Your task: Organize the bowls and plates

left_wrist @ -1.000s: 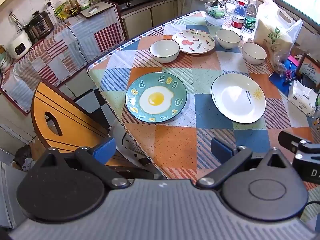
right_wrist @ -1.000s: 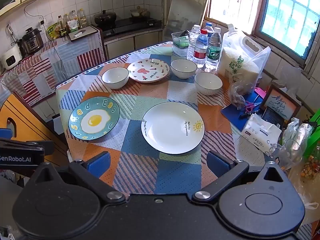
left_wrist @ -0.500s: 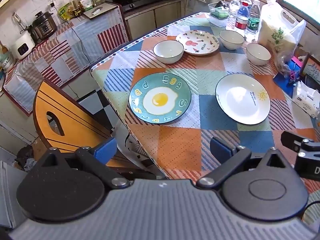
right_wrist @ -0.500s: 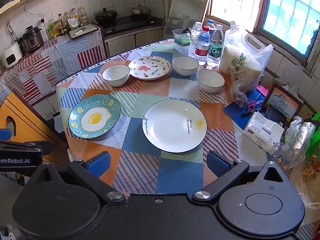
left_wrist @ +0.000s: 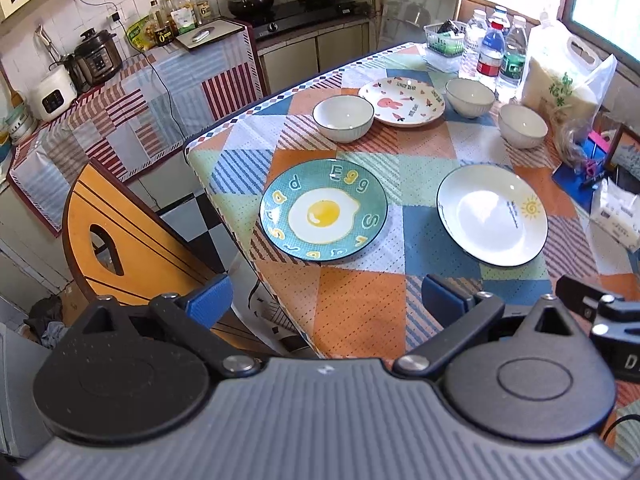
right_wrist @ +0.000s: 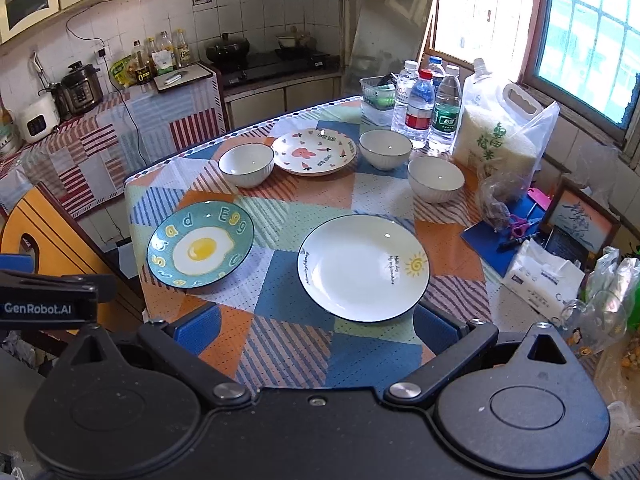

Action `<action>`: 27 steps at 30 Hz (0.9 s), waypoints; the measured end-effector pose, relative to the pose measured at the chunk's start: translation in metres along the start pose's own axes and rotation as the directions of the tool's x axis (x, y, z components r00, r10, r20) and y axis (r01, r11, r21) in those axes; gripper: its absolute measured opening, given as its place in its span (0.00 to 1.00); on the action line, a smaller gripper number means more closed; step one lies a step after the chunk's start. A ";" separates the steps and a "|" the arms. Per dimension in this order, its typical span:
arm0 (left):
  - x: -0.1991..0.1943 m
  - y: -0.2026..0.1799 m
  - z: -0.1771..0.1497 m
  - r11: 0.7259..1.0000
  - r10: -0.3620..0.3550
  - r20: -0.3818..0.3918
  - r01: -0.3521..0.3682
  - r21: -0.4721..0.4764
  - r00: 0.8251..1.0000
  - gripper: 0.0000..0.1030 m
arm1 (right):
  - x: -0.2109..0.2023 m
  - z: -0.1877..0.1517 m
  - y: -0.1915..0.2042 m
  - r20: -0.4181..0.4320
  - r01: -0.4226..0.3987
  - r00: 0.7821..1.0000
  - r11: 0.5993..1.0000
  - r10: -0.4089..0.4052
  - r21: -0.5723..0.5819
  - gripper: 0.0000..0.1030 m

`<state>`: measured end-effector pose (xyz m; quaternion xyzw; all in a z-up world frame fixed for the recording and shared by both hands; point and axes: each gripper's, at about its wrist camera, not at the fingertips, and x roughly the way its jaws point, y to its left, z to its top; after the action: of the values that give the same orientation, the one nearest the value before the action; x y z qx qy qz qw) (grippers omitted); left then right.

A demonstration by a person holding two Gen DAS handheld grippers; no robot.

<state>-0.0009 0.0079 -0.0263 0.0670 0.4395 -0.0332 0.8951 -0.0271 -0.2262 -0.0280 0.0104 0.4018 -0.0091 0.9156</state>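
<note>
So nothing's been picked up yet. Both sets of fingers are spread wide and empty, hanging over the near edge of the counter (right_wrist: 280,344) with its patchwork cloth.

The key bit: the egg plate (left_wrist: 323,210) sits pretty much dead ahead of the left gripper (left_wrist: 326,304), just past the fingertips and close to the counter's left edge. The white sun plate (right_wrist: 363,268) is straight in front of the right gripper (right_wrist: 316,330), its near rim almost between the blue pads. So each hand has its own plate right in line, and neither needs to cross over. Plates are round, so there's no long axis to worry about; it's just a matter of catching the near rim.

Further back there's a row: a bowl (right_wrist: 246,165) on the left, the bunny plate (right_wrist: 314,152), a second bowl (right_wrist: 385,149), and a third bowl (right_wrist: 436,178) off to the right. All sitting apart, nothing stacked.

Stuff to watch: the water bottles (right_wrist: 420,108) and the rice bag (right_wrist: 498,140) crowd right behind the right-hand bowls, and the tissue pack (right_wrist: 542,276) plus assorted clutter sit along the right edge. My guess is the right-side bowl is the awkward one later. The path to the two front plates looks clear.
</note>
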 end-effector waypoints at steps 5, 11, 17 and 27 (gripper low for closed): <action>0.007 0.000 -0.008 1.000 -0.002 -0.028 0.002 0.014 1.000 1.00 | 0.011 -0.012 0.002 -0.036 0.011 0.999 1.000 -0.012 -0.016 1.00; 0.016 0.004 -0.018 1.000 0.000 -0.054 0.000 0.005 0.999 1.00 | 0.014 -0.013 0.000 -0.048 0.009 0.999 1.000 -0.010 -0.022 1.00; 0.018 0.006 -0.020 1.000 -0.013 -0.062 0.012 -0.016 0.998 1.00 | 0.010 -0.008 -0.001 -0.041 0.014 0.999 1.000 -0.015 -0.021 1.00; 0.004 0.001 -0.015 1.000 0.009 0.029 -0.009 -0.008 1.000 1.00 | 0.006 0.000 0.006 -0.030 0.021 0.999 1.000 -0.021 -0.021 1.00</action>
<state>-0.0096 0.0113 -0.0384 0.0650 0.4264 -0.0283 0.9017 -0.0228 -0.2203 -0.0323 -0.0034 0.4159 -0.0143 0.9093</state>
